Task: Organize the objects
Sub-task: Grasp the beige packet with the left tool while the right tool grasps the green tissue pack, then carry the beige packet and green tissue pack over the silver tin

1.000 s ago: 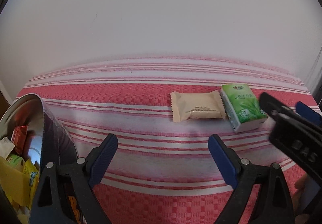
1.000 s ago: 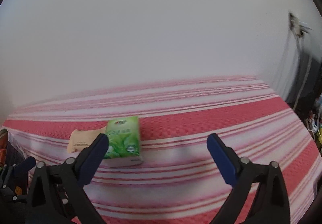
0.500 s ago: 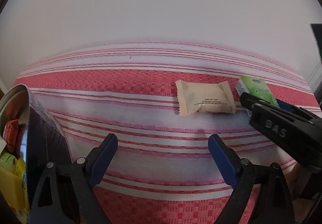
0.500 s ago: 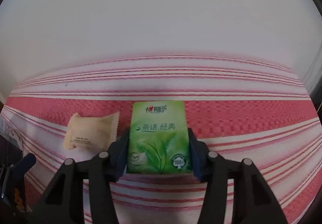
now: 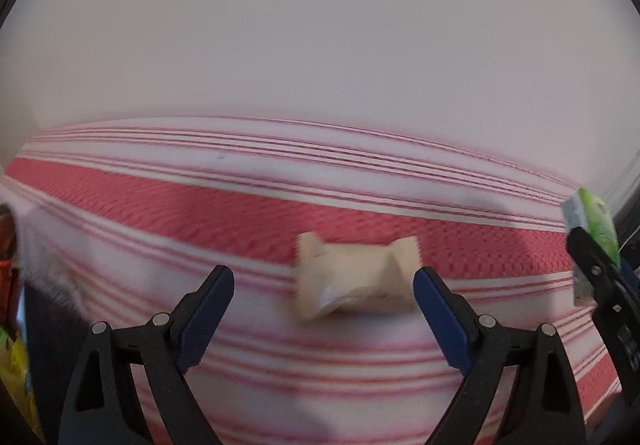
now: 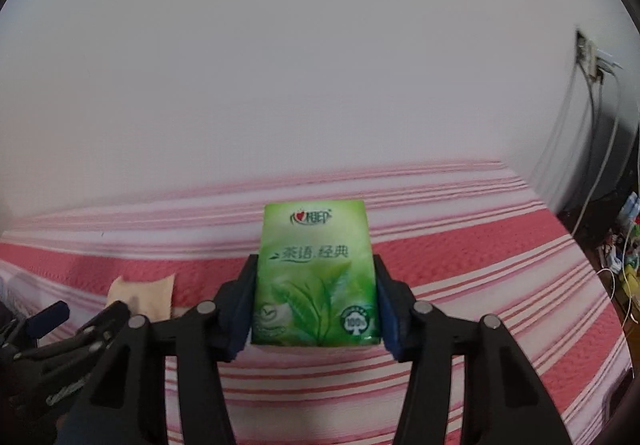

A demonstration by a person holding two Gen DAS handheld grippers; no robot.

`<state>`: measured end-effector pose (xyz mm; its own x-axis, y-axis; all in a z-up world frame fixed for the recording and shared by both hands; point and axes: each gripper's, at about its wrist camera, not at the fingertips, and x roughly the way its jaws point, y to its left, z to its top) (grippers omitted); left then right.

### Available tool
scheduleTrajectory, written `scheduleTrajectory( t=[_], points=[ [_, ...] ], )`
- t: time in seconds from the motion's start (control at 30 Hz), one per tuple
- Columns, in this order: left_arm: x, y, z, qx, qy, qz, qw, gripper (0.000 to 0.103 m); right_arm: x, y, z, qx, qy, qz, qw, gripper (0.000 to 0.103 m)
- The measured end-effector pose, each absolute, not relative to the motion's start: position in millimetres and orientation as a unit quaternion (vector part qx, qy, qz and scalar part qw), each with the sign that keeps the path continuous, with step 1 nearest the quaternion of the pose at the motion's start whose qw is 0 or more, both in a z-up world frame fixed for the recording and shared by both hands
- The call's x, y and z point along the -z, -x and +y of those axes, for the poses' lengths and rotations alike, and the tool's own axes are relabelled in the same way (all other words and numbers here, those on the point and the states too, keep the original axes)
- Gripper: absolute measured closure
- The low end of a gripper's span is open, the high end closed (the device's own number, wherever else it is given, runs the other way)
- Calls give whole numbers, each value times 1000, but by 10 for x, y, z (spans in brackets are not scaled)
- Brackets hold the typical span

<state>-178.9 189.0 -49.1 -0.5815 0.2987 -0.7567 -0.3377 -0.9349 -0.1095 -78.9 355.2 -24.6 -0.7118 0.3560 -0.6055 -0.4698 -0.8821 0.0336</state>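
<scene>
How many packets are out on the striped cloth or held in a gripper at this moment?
2. The green tissue pack is clamped in the right gripper. The beige packet lies on the striped cloth, ahead of the open left gripper. The container at far left may hide more.

The right gripper is held level, its jaws clamped against both sides of a green tissue pack. The left gripper is held low, its jaws spread wide apart.

Both tools match — the left gripper has black plastic arms, silver rivets and blue pads. The right gripper shows the same — black frame, blue fingertips.
</scene>
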Motion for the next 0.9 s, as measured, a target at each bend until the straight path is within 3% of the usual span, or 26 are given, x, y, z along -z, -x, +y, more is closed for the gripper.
scheduleTrajectory(
  t=[0.33, 0.4, 0.47, 0.5, 0.73, 0.9],
  points=[
    [609, 1916, 2256, -882, 435, 77, 163, 13, 191, 847, 3669, -917, 299, 121, 234, 50],
    [579, 1893, 2242, -884, 430, 78, 168, 27, 184, 815, 3685, -917, 299, 121, 233, 50],
    [554, 1873, 2236, -884, 425, 81, 178, 34, 182, 824, 3676, -917, 301, 118, 232, 50],
    [543, 1868, 2221, -884, 422, 82, 183, 51, 185, 827, 3666, -917, 303, 116, 232, 50],
    [435, 1782, 1988, -891, 408, 44, 196, 56, 214, 836, 3636, -916, 304, 116, 234, 50],
    [259, 1497, 1900, -924, 330, 80, 175, 56, 241, 847, 3589, -919, 297, 104, 239, 50]
  ],
)
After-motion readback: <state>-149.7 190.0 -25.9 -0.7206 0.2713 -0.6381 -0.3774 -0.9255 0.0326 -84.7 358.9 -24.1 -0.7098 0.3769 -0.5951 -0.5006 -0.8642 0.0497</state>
